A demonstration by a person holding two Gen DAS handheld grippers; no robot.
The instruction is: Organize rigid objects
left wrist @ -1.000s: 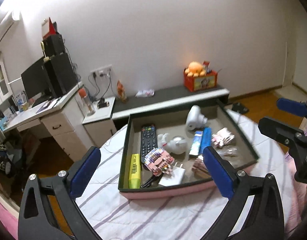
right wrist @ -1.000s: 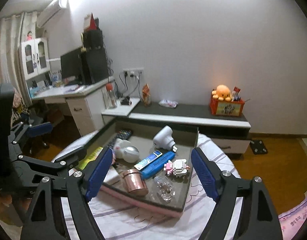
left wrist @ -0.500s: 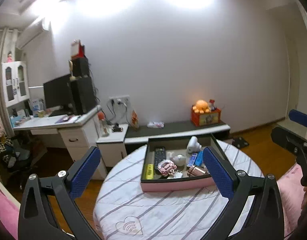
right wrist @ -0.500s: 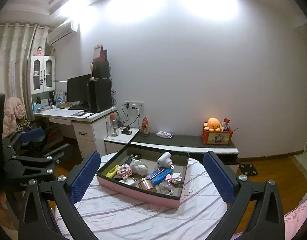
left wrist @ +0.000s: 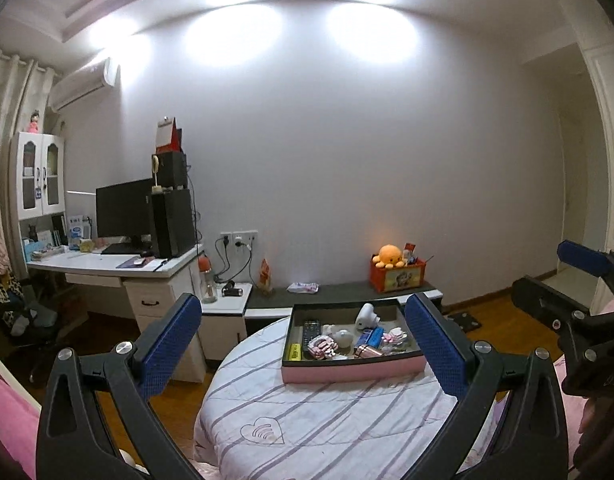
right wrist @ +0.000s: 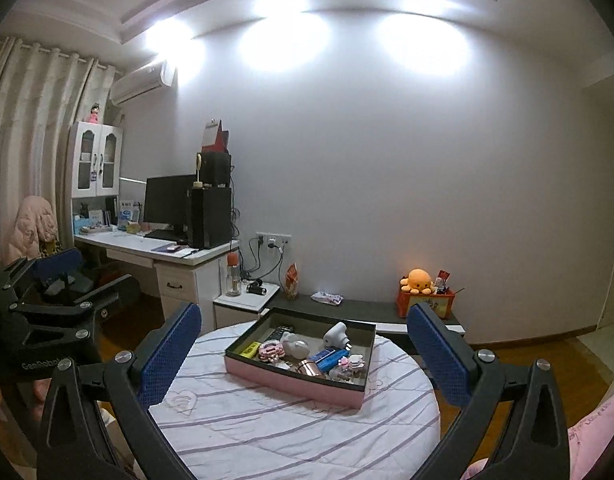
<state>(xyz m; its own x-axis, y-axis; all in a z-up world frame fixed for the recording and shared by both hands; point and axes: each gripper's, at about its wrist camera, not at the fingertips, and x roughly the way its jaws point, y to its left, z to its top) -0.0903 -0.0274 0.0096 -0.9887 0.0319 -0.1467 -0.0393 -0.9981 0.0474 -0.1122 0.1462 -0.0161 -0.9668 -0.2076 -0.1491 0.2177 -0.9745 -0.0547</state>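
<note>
A bedroom with a white wall, a desk (left wrist: 107,264) off to the left and a low dark shelf (left wrist: 347,292) along the wall sits behind a round worktop (left wrist: 327,420) under a striped white cloth. The pink-sided tray (left wrist: 351,372) stands on the far part of that worktop, and everything I am meant to sort lies inside it: a black remote (left wrist: 310,334) and a yellow box (left wrist: 294,351) at its left end, a white plug-like piece (left wrist: 366,316) towards the back, a blue stick (left wrist: 374,337) and a copper-coloured tube (left wrist: 367,352) nearer the right. I hold both hand-held grippers well back from the tray and nearly level with it. The left hand-held gripper (left wrist: 307,354) stands wide open with nothing between its blue pads, and the tray lies straight ahead of it, its long side running across my view. The right hand-held gripper (right wrist: 303,360) has just been opening and now stands fully spread and empty; from it the tray lies ahead too, but turned, one corner pointing towards me. Neither hand looks clearly nearer, as far as I can judge. The remote and the yellow box lie lengthwise front to back, so I reckon the left hand suits them, with the jaws across their narrow width.
</note>
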